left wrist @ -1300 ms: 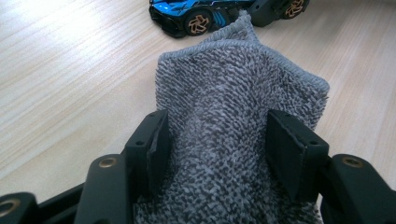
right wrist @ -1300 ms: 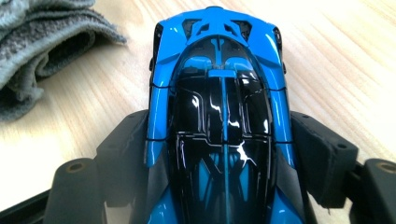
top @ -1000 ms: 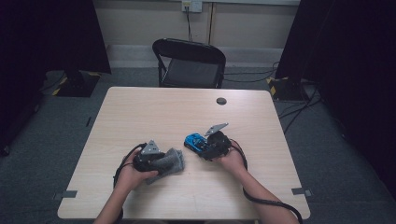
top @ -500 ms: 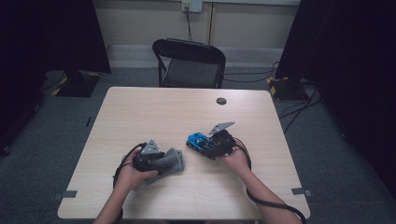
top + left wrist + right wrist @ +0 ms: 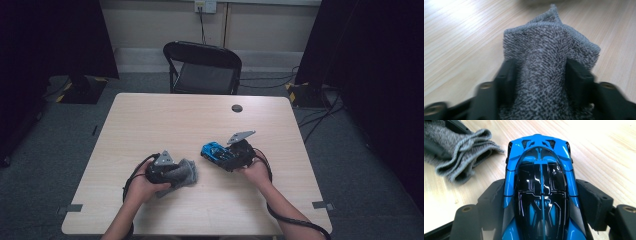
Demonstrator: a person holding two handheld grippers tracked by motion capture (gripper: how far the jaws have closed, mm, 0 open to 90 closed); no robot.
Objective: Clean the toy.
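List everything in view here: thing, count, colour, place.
cloth: 1, grey, bunched between the left gripper's jaws, near table edge
toy car: 1, blue and black, between the right gripper's jaws
table: 1, light wood, centre
disc: 1, dark, far right part of table
chair: 1, black, behind table
wall socket: 1, white, back wall
left hand-held gripper: 1, black, jaws have just been closing on the cloth
right hand-held gripper: 1, black, shut on the car
forearms: 2, bottom edge

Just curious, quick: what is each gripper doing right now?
Left gripper: jaws just closing on the grey cloth.
Right gripper: shut on the blue toy car.
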